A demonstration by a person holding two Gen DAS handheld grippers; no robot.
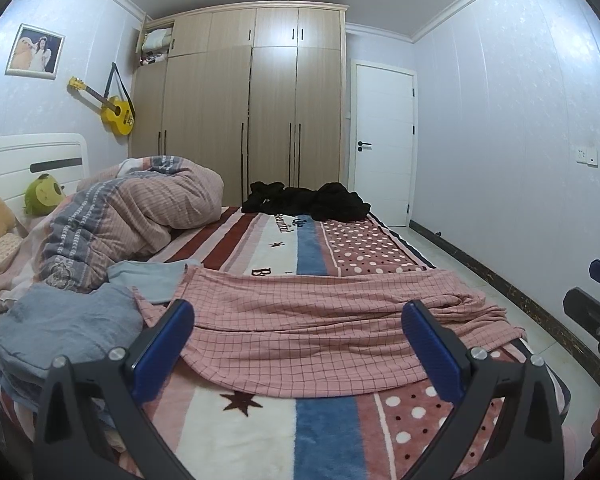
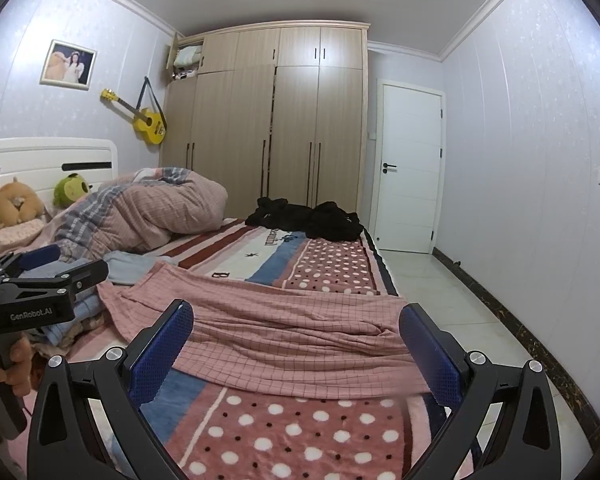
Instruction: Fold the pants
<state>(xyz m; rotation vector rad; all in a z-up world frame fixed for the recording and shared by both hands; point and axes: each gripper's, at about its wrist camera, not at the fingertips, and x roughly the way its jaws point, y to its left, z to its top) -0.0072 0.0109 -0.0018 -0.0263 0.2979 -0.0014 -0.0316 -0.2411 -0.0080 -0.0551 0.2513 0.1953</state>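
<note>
Pink checked pants (image 1: 320, 320) lie spread crosswise over the near part of the bed (image 1: 260, 440), rumpled at their right end. Left gripper (image 1: 300, 344) and right gripper (image 2: 296, 344) hover just above the near edge of the pants, jaws wide apart, holding nothing. Grey-blue clothes (image 1: 64, 324) are heaped to the left; black clothes (image 1: 312, 200) lie at the far edge.

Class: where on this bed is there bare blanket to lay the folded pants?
Free: the blanket strip between the pink checked pants and the black clothes, and the near edge before both open grippers. Crowded: left side, with the blue-grey clothes and bunched quilt.
</note>
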